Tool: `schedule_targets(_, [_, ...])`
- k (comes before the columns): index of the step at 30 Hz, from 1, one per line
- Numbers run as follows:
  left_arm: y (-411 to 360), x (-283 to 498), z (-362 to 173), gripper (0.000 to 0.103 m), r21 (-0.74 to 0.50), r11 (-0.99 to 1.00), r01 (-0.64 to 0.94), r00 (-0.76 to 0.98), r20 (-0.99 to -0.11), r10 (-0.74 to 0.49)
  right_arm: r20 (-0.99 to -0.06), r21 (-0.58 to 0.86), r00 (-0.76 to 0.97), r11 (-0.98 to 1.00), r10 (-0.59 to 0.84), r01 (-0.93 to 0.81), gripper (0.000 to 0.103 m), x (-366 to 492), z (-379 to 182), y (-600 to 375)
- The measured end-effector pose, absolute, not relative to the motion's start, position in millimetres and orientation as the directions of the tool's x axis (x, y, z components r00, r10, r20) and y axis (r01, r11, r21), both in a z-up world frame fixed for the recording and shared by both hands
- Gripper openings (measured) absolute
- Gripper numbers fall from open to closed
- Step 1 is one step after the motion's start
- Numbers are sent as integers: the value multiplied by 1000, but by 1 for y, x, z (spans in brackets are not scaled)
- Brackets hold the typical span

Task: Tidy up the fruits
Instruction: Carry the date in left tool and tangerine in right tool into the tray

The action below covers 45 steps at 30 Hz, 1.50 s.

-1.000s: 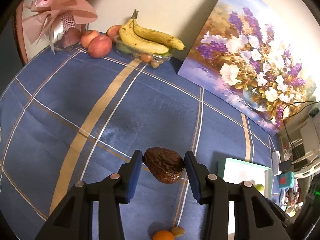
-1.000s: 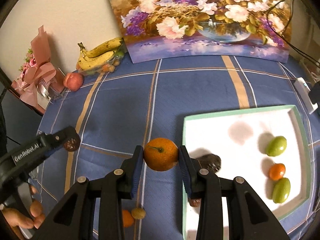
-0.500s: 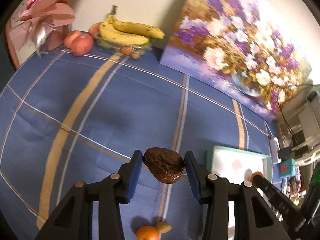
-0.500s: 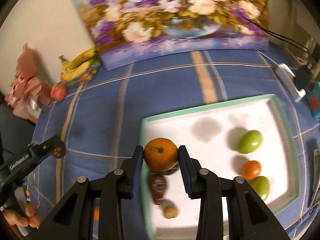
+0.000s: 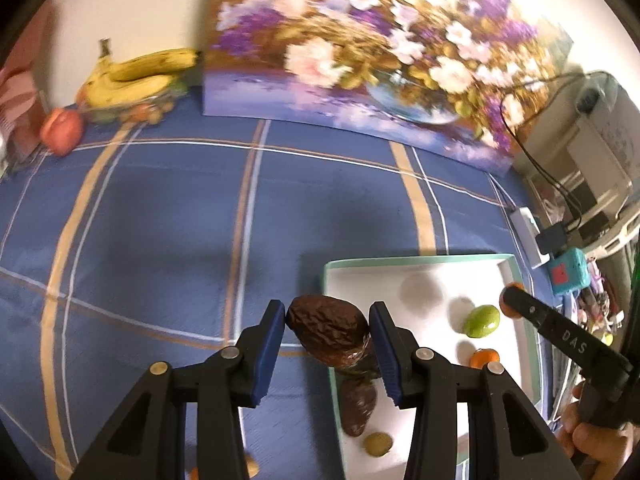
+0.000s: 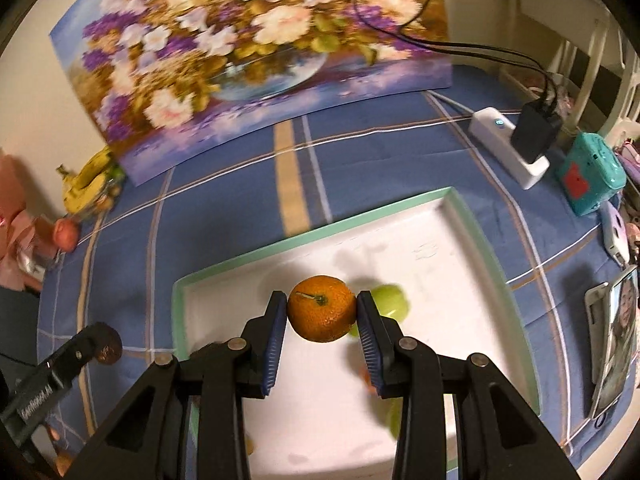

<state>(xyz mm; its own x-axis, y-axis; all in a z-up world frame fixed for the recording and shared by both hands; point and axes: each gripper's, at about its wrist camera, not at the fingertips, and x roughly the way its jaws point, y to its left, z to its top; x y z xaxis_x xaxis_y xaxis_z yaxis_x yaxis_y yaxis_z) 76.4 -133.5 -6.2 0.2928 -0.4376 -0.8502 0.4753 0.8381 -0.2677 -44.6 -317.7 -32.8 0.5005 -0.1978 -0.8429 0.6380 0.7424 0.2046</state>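
Note:
My left gripper point(image 5: 327, 330) is shut on a wrinkled dark brown fruit point(image 5: 328, 328), held above the left rim of the white tray point(image 5: 416, 261). The tray holds a second brown fruit point(image 5: 357, 406), a small tan fruit point(image 5: 377, 444), a green fruit point(image 5: 481, 321) and a small orange point(image 5: 484, 358). In the right wrist view my right gripper point(image 6: 322, 318) is shut on an orange point(image 6: 322, 308) over the tray's point(image 6: 320, 232) middle, with a green fruit point(image 6: 390, 300) just behind it. The left gripper's tip with the brown fruit point(image 6: 106, 346) shows at lower left.
A flower painting point(image 5: 360, 60) leans on the back wall. Bananas point(image 5: 136, 76) over a dish and an apple point(image 5: 62, 130) lie at the far left. A power strip with a charger point(image 6: 516, 144), a teal box point(image 6: 592, 178) and a phone point(image 6: 614, 336) crowd the right edge.
Both grippers swept rightward across the blue cloth with their fruits. The orange went from beside the tray to over its middle. The brown fruit reached the tray's left rim.

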Motion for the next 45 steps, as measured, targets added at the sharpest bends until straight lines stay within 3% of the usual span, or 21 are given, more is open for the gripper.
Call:
schedule_targets(19, [-194,101,-15,46,-261,795,548,296,-828,-477,-848,100,459,769,-267,632,37,-8,-48,-351])
schedule_targets(45, [-216,102,-55,46,-202,806,557,258,-880,-399,-887,81,388,744,-250,663,37,-13,-93,-384])
